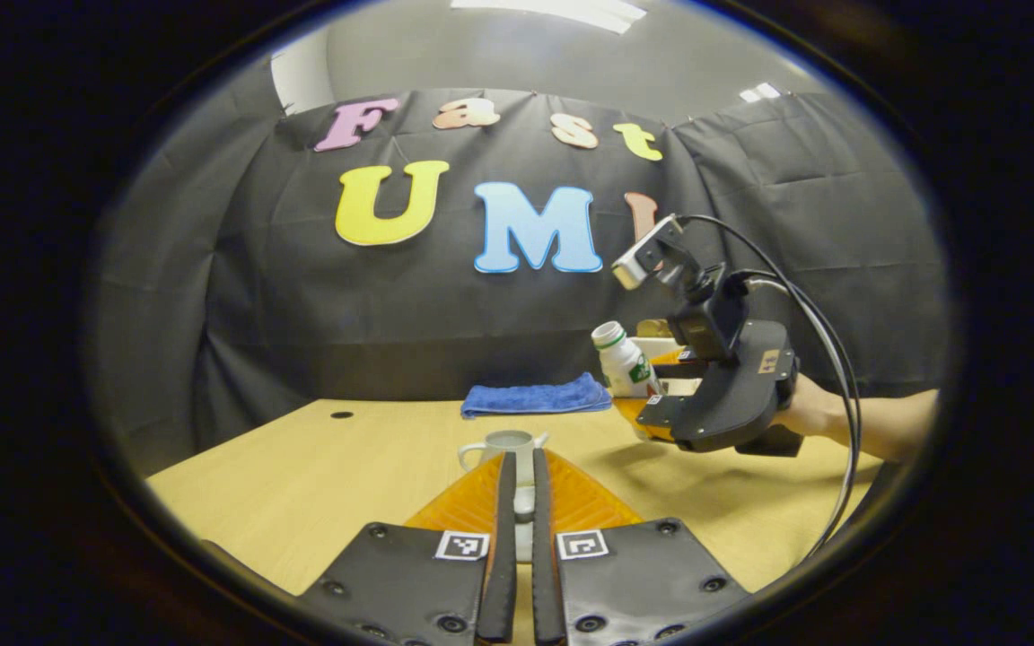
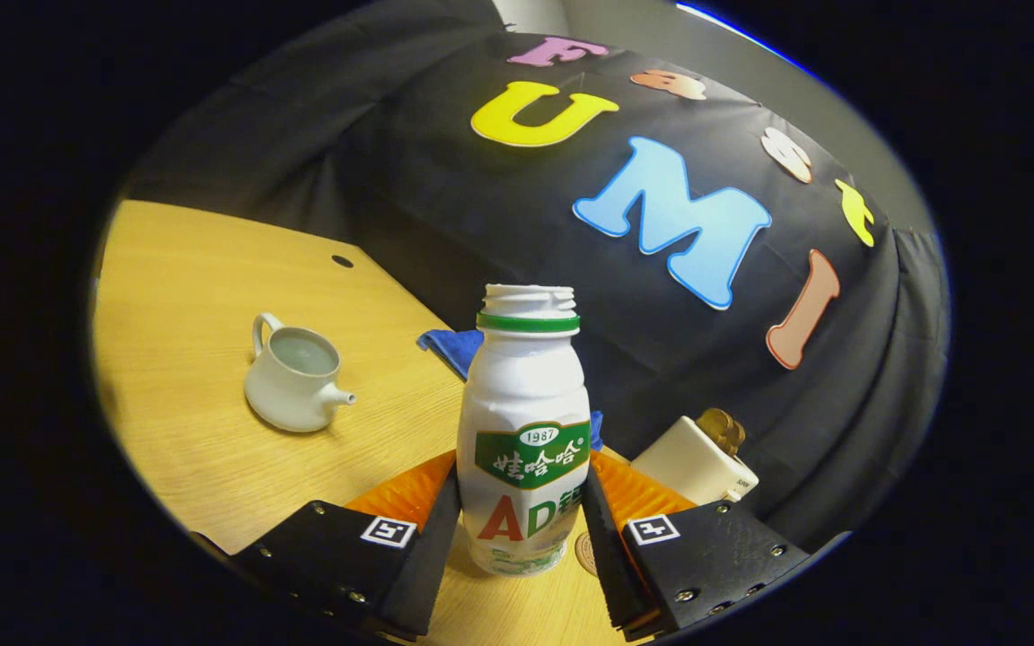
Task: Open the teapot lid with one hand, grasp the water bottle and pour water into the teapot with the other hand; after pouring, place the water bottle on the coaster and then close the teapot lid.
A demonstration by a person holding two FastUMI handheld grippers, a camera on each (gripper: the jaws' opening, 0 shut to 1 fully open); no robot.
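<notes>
Right gripper (image 2: 521, 538) fingers clamp the water bottle (image 2: 524, 431) at mid-body, centre frame; thin plastic likely dents. Left gripper (image 1: 517, 529) fingers pinch the teapot lid (image 1: 524, 502).

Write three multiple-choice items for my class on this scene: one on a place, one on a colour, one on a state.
1. Where does the folded blue cloth lie?
A at the far edge of the wooden table, by the wall; B under the teapot; C on the bottle.
2. What colour is the ring under the mouth of the white plastic bottle?
A red; B green; C yellow.
3. How is the small white ceramic teapot?
A lidded; B tipped over; C upright, lid off.
Key: 1 A, the cloth lies beyond the teapot near the wall; 2 B, a green band circles the neck; 3 C, its open top shows.
</notes>
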